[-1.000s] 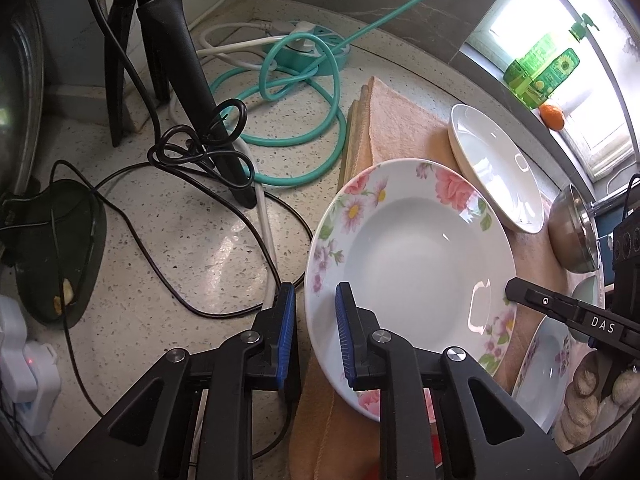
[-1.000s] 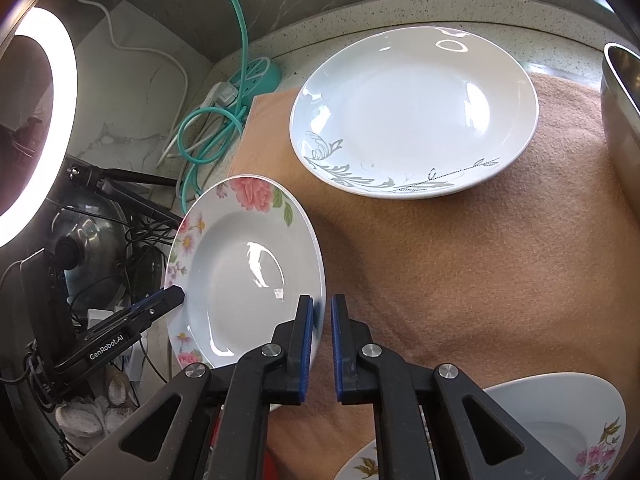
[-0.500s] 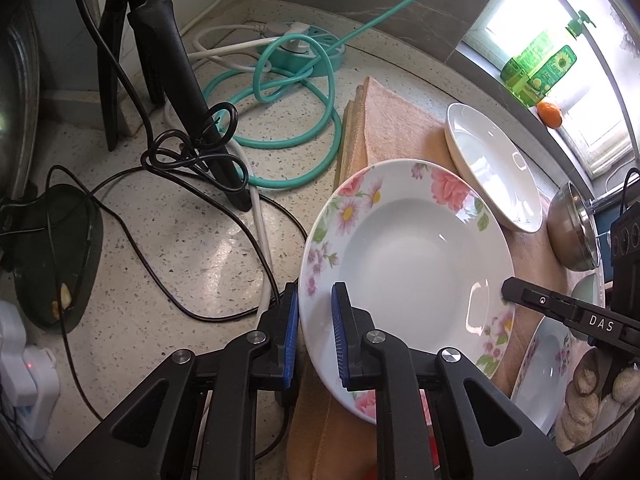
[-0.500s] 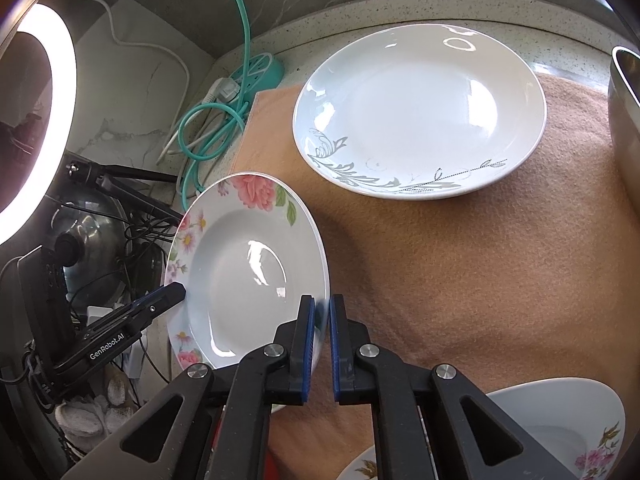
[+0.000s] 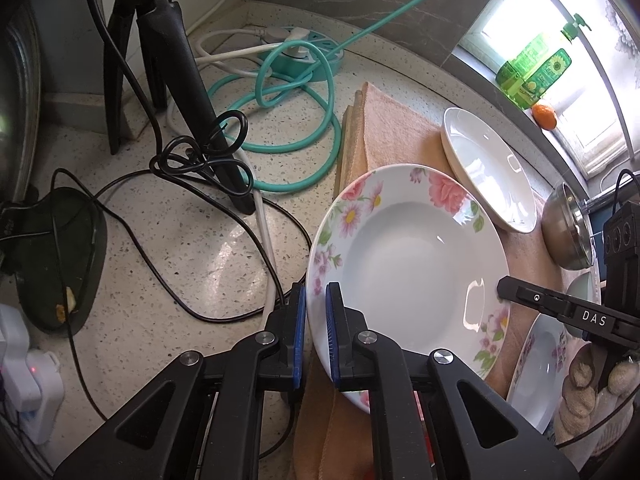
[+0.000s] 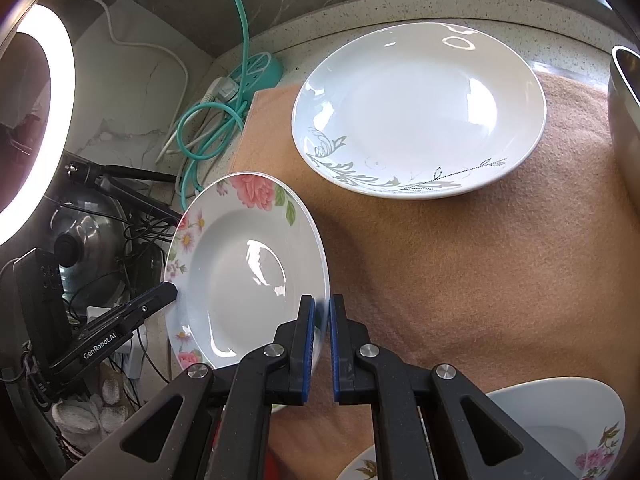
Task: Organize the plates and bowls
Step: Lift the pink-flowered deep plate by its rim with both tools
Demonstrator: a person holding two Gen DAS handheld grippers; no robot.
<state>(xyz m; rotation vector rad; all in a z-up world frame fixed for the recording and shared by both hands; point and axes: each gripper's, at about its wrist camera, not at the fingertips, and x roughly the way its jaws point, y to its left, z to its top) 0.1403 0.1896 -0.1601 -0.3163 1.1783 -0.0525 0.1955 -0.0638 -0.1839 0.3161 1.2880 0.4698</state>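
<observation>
Two claws grip one floral plate (image 5: 408, 264). The left claw (image 5: 316, 320) pinches the plate's rim at 6 o'clock in the left wrist view; the figure shows the jaws closing onto the rim. The right claw (image 6: 322, 336) is clamped on the opposite rim, at 6 o'clock in the right wrist view. The plate is held tilted above the near edge of the orange towel (image 6: 460, 264).

Plates counted: the held floral plate, one white plate with grey leaf trim (image 6: 420, 112) at 12 o'clock on the towel, and floral-edged ware (image 6: 560, 432) at 5 o'clock, count uncertain. One steel bowl (image 5: 568, 228) sits at 3 o'clock.

Left wrist view only: the speckled worktop (image 5: 180, 264), one tripod leg (image 5: 188, 92) at 11 o'clock, black cables, one teal cord coil (image 5: 288, 120) at 12 o'clock, one green bottle (image 5: 532, 68) and one orange fruit (image 5: 544, 115) at 2 o'clock.

Right wrist view only: one ring light (image 6: 60, 92) at 10 o'clock, and the grey leaf trim.
</observation>
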